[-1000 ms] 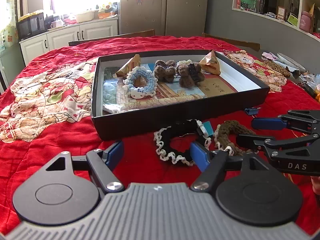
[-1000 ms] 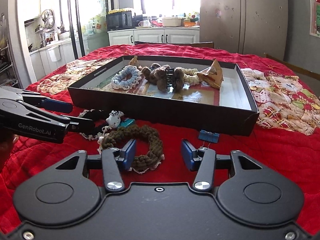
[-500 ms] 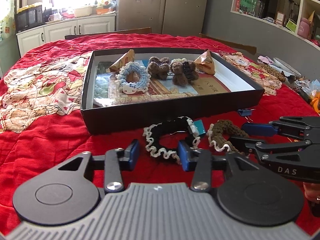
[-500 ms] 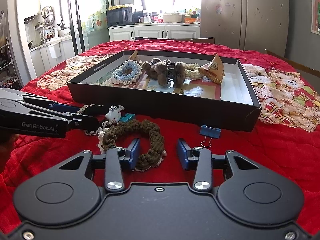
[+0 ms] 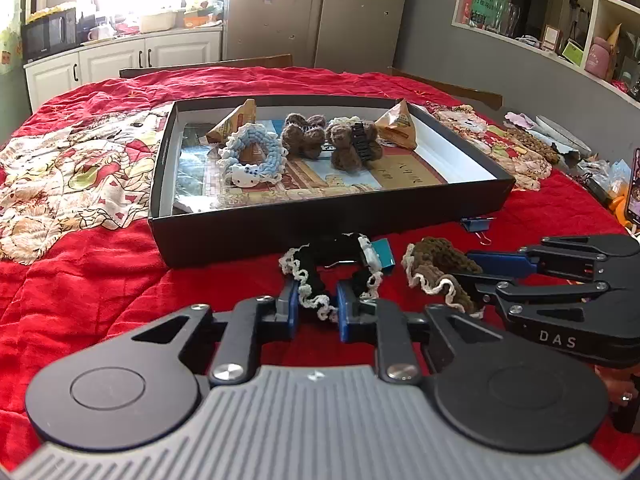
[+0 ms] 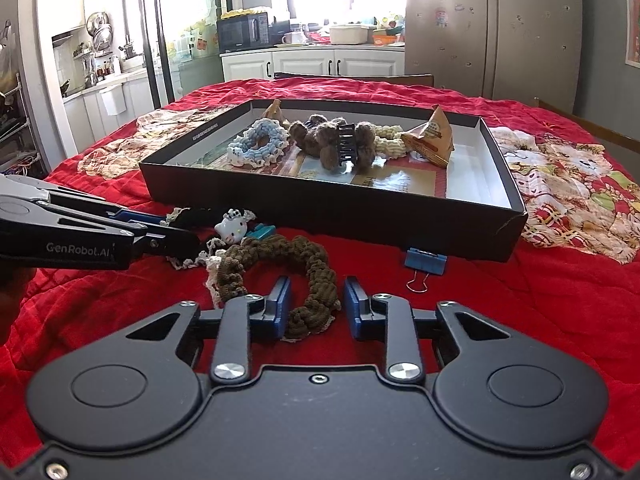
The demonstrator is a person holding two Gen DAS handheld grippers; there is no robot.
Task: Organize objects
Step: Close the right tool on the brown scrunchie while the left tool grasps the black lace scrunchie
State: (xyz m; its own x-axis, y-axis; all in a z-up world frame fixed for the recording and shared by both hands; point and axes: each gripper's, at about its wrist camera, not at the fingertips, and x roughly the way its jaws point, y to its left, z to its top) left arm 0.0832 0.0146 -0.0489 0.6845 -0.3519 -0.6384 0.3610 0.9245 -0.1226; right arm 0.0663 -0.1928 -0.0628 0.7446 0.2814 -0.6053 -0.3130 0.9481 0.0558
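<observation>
Two scrunchies flat | black scrunchie point(image 5: 332, 264) pinched | brown scrunchie point(image 6: 280, 276) straddled

Black left tongs point(image 5: 316, 304) marked "GenRobot.AI", blue pads, silver screws; right tongs point(image 6: 314, 304) marked "DAS"

Left claw point(image 5: 316, 306) and right claw point(image 6: 313, 307) angled down, jaws just closing, nearly shut.

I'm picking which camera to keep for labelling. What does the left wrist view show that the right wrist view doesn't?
Only the left view: wall shelves and the left gripper, its jaws just closed, pinching the black scrunchie.

Only the right view: the kitchen sink area and the right gripper, jaws closing around the brown scrunchie.

Both: the black box.
</observation>
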